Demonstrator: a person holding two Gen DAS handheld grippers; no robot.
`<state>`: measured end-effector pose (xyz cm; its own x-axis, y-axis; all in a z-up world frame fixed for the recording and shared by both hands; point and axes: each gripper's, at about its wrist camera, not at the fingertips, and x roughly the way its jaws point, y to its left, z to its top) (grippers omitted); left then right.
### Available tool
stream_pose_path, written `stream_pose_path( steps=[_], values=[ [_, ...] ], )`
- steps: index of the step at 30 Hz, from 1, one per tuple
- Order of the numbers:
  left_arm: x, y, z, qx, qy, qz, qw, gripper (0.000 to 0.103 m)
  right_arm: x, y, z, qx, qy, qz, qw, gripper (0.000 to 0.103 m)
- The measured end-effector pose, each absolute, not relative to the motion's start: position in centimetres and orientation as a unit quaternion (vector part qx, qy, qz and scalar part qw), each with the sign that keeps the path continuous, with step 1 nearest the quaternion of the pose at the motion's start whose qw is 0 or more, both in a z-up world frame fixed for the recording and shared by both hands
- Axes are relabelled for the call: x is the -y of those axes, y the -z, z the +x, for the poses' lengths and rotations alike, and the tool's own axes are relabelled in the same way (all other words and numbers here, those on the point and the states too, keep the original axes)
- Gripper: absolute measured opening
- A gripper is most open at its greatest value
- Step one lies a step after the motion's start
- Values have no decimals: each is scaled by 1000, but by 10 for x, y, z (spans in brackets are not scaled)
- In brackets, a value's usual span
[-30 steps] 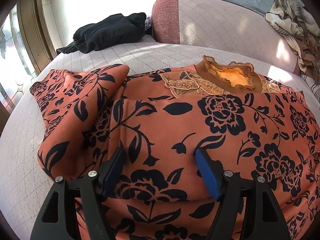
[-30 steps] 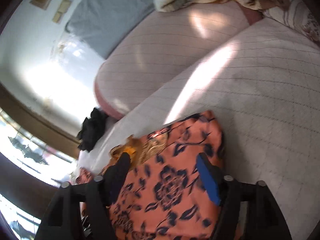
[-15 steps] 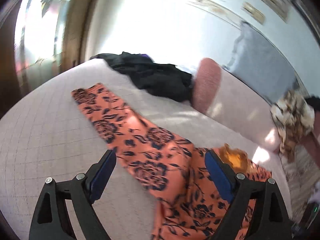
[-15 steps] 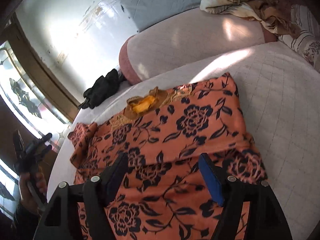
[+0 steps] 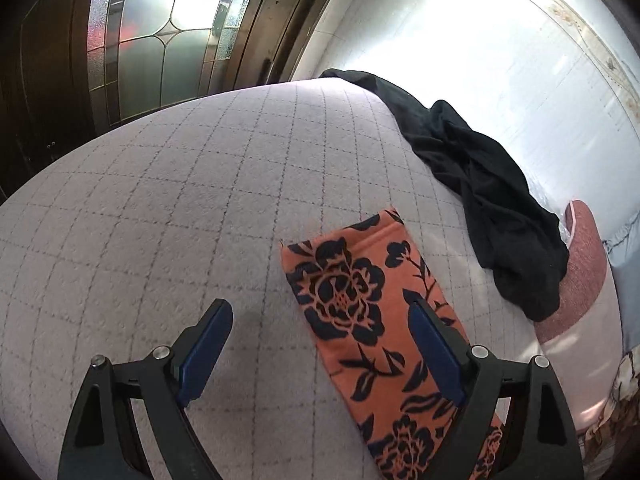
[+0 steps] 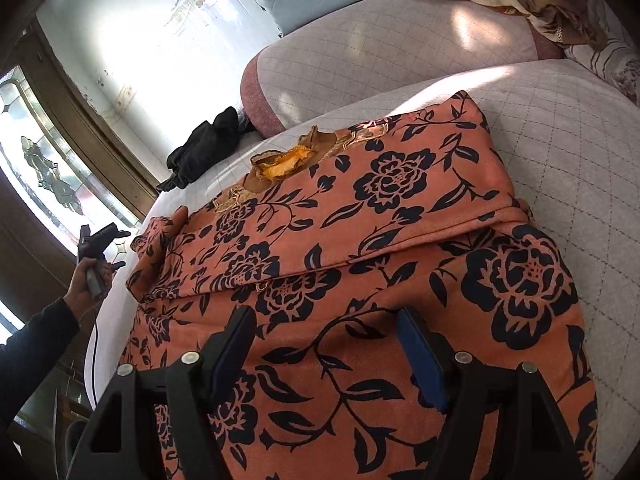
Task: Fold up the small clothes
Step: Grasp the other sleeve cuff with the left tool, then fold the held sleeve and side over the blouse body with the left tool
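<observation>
An orange long-sleeved top printed with black flowers point(image 6: 400, 216) lies spread on a pale quilted bed point(image 5: 168, 208), one sleeve point(image 5: 360, 300) stretched flat, likely ready for folding inward. The left gripper point(image 5: 320, 344) hovers over the sleeve's cuff, angled down, released and empty. The right gripper point(image 6: 324, 344) hangs above the top's lower body, jaws apart, grasping nothing. A crumpled black garment point(image 5: 480, 184) lies nearby.

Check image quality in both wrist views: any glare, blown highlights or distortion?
Left wrist view: the wall is blown out white, the bed cover bulges from fisheye, and the floral sleeve is sharp. Right wrist view: the window and wall are overexposed, a sun patch falls on the bolster, and the corners are vignetted.
</observation>
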<state>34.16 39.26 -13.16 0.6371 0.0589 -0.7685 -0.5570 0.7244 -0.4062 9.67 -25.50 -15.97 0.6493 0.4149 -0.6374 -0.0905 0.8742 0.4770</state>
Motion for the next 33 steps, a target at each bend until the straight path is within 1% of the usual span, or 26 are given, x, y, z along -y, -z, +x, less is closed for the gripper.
stream_pose_path(
  steps=[4, 5, 6, 7, 8, 11, 13, 15, 18, 22, 24, 26, 29, 31, 33],
  values=[
    [-397, 135, 356, -379, -198, -317, 846, 89, 254, 160, 101, -389, -147, 203, 886, 76],
    [-397, 135, 359, -380, -197, -315, 847, 86, 254, 161, 101, -390, -147, 202, 886, 76],
    [-396, 134, 363, -379, -190, -312, 850, 53, 254, 163, 101, -391, -146, 202, 886, 76],
    [-395, 137, 369, -394, -174, -314, 846, 26, 254, 164, 102, -393, -146, 202, 885, 76],
    [-395, 143, 376, -416, -158, -323, 835, 6, 255, 165, 102, -394, -145, 203, 885, 76],
    [-391, 139, 376, -412, -170, -308, 841, 4, 256, 166, 102, -392, -144, 206, 885, 76],
    [-387, 125, 367, -399, -176, -307, 846, 4, 258, 166, 102, -391, -144, 207, 885, 76],
    [-376, 96, 355, -375, -170, -289, 864, 4, 259, 165, 102, -387, -141, 207, 887, 76],
    [-337, 32, 330, -325, -135, -239, 905, 4, 264, 162, 100, -378, -141, 225, 887, 76],
    [-252, -61, 290, -256, -42, -173, 950, 4, 273, 155, 93, -362, -135, 241, 890, 76],
    [-201, -96, 271, -232, 13, -152, 961, 4, 279, 151, 88, -352, -135, 258, 889, 76],
    [-144, -118, 255, -219, 66, -131, 965, 4, 285, 147, 84, -342, -135, 272, 889, 76],
    [-54, -127, 242, -226, 145, -114, 956, 4, 293, 139, 76, -326, -130, 284, 892, 76],
    [3, -121, 236, -240, 193, -110, 945, 4, 299, 135, 72, -316, -127, 294, 893, 76],
    [59, -103, 232, -263, 226, -111, 931, 5, 305, 132, 68, -308, -125, 305, 893, 76]
  ],
)
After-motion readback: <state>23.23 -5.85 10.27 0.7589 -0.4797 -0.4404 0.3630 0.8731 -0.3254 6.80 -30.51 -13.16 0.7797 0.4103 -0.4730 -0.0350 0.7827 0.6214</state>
